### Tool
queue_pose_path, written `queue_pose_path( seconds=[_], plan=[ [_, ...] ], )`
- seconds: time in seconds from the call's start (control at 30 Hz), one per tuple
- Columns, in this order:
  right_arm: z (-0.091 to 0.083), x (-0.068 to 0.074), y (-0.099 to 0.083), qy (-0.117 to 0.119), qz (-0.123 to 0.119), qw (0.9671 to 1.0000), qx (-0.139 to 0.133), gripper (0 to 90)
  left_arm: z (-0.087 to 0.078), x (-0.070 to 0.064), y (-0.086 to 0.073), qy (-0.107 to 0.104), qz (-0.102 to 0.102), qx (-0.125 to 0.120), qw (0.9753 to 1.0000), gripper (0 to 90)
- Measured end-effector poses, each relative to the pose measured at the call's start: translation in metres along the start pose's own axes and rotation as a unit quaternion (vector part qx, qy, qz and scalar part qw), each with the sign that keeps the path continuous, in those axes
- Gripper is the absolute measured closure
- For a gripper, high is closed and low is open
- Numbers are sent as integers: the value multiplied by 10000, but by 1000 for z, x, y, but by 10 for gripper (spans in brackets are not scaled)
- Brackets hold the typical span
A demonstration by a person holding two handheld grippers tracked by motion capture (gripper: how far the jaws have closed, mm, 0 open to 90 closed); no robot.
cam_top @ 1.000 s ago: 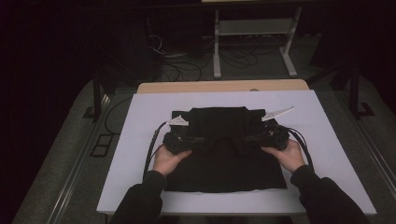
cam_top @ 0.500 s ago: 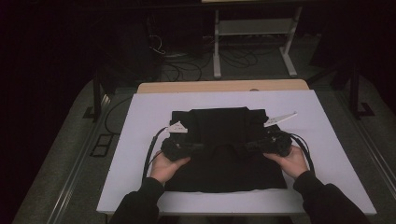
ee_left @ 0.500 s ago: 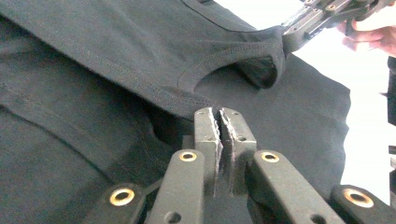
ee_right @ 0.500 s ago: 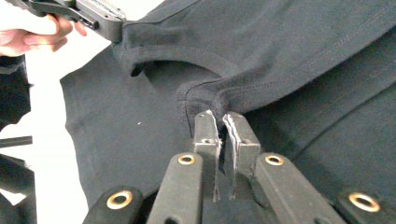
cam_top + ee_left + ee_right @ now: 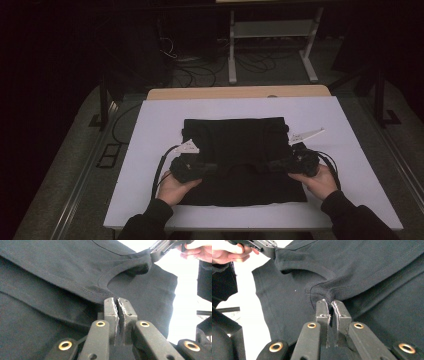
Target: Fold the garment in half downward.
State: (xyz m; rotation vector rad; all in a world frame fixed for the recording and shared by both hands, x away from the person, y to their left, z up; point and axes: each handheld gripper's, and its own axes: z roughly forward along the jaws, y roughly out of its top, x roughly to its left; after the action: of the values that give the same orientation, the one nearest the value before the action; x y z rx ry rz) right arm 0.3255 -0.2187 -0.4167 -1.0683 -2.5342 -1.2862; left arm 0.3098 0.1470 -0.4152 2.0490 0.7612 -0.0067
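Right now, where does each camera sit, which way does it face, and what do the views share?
High view: above the person's side, facing forward and down on the white table; both hands, forearms, left gripper and right gripper show.
Left gripper view: rides the left gripper, looking along its jaws, shut on the black cotton T-shirt; the other hand shows.
Right gripper view: rides the right gripper, likewise shut on the shirt.
Shared: both gripper views show the neckline.

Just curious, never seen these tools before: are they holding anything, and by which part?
Yes: both hold the black T-shirt at its collar; the left gripper and the right gripper each pinch the neckline.
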Motion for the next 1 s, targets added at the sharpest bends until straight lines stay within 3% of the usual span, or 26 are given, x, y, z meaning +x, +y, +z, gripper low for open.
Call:
queue_pose_path(
  seconds=[0.5,1.0],
  plan=[
    [-3,11,-17,124,-28,9997,193,832,-8,-15,-16,-61,144,84,9998,842],
    [-3,17,-25,229,-7,9992,330,832,-10,-25,-24,-227,113,202,9995,842]
  ],
)
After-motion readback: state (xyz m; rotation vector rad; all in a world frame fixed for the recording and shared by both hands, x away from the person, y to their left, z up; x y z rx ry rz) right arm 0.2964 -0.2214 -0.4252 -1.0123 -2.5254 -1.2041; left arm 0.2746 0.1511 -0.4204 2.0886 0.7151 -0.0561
